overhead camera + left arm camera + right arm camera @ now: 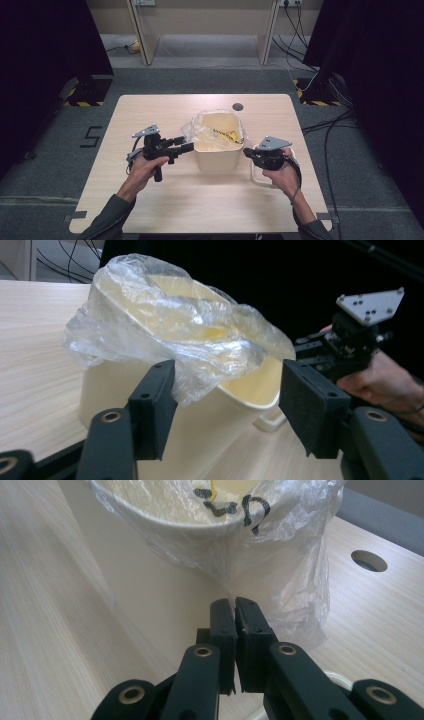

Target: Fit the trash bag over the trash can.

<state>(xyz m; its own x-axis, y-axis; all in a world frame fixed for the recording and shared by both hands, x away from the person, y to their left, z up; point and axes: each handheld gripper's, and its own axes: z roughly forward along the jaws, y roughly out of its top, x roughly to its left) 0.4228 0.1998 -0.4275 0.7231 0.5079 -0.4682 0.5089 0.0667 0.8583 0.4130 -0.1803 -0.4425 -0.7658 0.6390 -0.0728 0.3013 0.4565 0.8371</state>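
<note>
Right, you've got the cream bin (218, 148) sitting mid-desk (165, 210), upright, w/ a clear plastic bag (210, 126) draped over its rim and bunched up on the far-left side. Black and yellow print on the bag shows inside the bin, toward the right.

Your right gripper (249, 153) is tucked against the bin's right edge, low by the rim. Right gripper view: jaws pinched together, a thin fold of the bag (280, 570) caught between the tips, film pulled taut down from the rim of the bin (165, 595). So that's shut on the bag, pads nearly touching. A round cable hole (369, 560) in the desk sits off to the right of that view, well apart from the bin.

Your left gripper (186, 145) is at the bin's left side, pointing right at it, jaws level. Left gripper view: jaws stand apart, mid-wide, nothing pressed between the pads. The loose edge of the bag (165, 335) hangs just over the left pad (152, 405) and seems to brush its top corner; the right pad is clear of it, w/ the bin wall (200, 430) showing in the gap. Your other hand (385, 380) and its gripper show beyond, across the bin.

A white loop-shaped thing (257, 172) lies flat on the desk under your right hand, just beside the bin's right base; can't tell what it is.
</note>
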